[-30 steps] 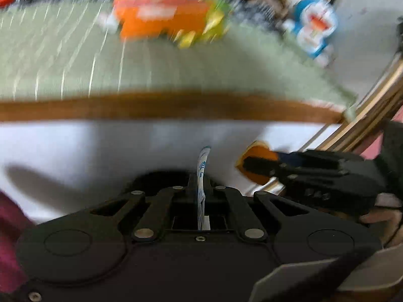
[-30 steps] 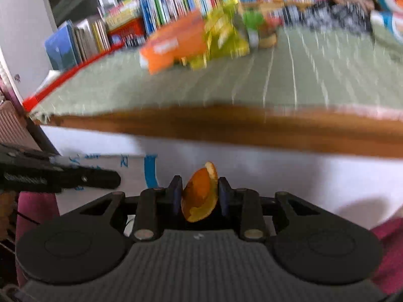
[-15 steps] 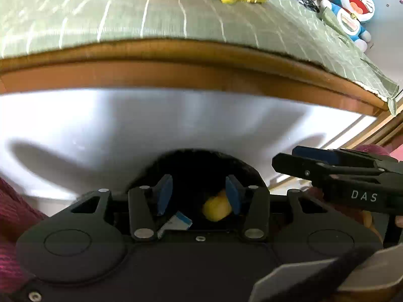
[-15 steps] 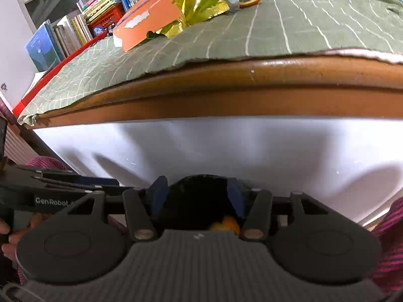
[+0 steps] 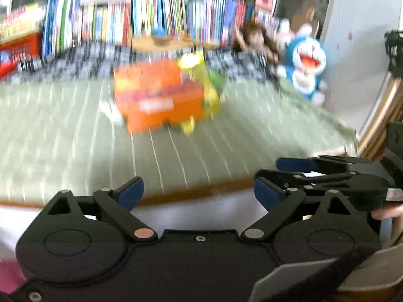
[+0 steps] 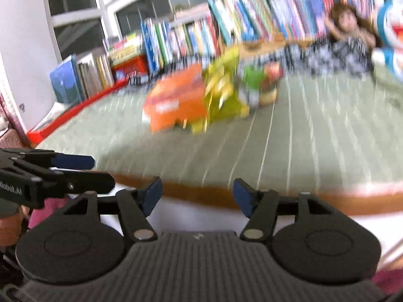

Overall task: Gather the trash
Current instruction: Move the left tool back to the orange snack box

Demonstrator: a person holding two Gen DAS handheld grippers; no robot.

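Both views are blurred by motion. A pile of trash sits mid-table on the green cloth: an orange box (image 5: 158, 100) with a yellow-green wrapper (image 5: 201, 83) beside it. In the right wrist view the same orange box (image 6: 178, 100) lies left of the yellow-green wrapper (image 6: 224, 93). My left gripper (image 5: 199, 192) is open and empty at the table's near edge. My right gripper (image 6: 197, 196) is open and empty too, level with that edge. The right gripper (image 5: 327, 176) shows at the right of the left wrist view, and the left gripper (image 6: 50, 173) at the left of the right wrist view.
A row of books (image 5: 156, 17) lines the far side of the table. A blue plush toy (image 5: 306, 63) and a doll (image 5: 254, 40) sit at the back right. The wooden table edge (image 6: 277, 198) runs close in front, with a white surface (image 5: 201, 214) below it.
Both grippers held scraps a second ago, opened over a dark opening below the table, and have since risen to table height, wide open and empty.
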